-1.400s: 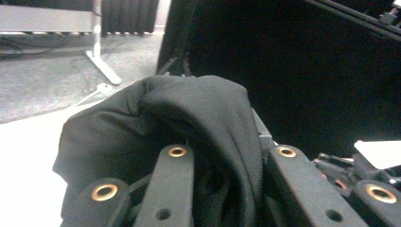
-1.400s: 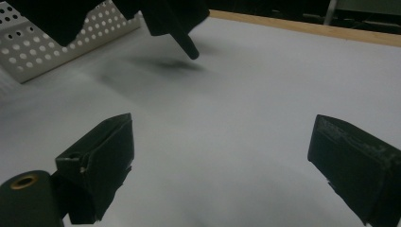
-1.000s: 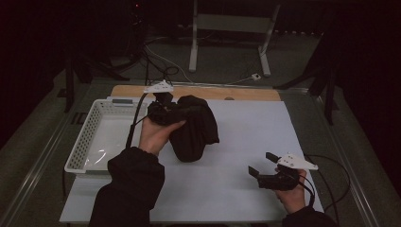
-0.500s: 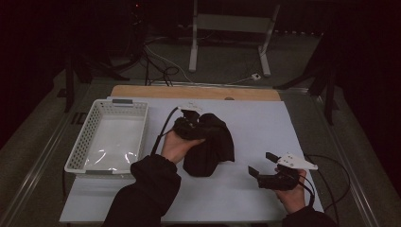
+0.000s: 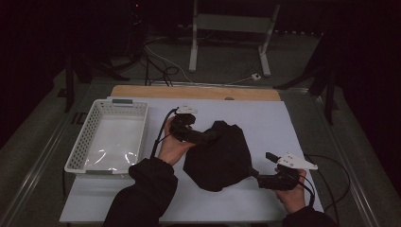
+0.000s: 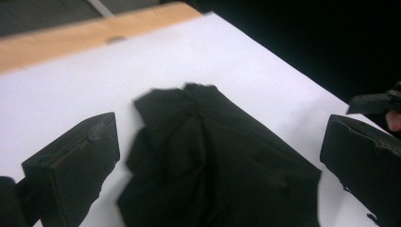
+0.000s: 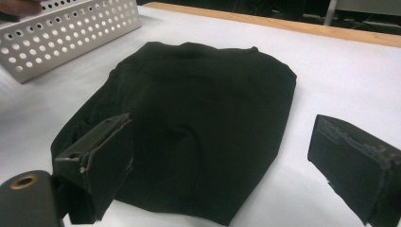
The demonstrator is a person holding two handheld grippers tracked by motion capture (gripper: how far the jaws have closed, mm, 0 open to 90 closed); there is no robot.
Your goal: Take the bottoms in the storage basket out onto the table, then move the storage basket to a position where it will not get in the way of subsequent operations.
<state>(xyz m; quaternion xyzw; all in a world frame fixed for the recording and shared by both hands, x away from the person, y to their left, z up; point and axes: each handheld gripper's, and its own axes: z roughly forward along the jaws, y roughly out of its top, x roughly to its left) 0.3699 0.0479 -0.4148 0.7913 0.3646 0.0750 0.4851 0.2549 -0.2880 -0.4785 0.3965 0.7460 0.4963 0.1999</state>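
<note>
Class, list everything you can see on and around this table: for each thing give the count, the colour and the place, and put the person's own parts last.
black cloth: one, black, crumpled on the white sheet at the table's middle
basket: one, white, perforated walls, on the left of the table
white sheet: one, white, covering most of the table
wooden edge: one, light brown, along the table's far side
metal stand: one, grey, on the floor beyond the table
cables: several, dark and white, on the floor beyond the table
left gripper: one, black, at the cloth's far left edge; its jaws have just been opening and stand wide, cloth lying between them unpressed
right gripper: one, black with a grey plate, at the cloth's near right corner, jaws open
sleeves: two, dark, at the near edge
</note>
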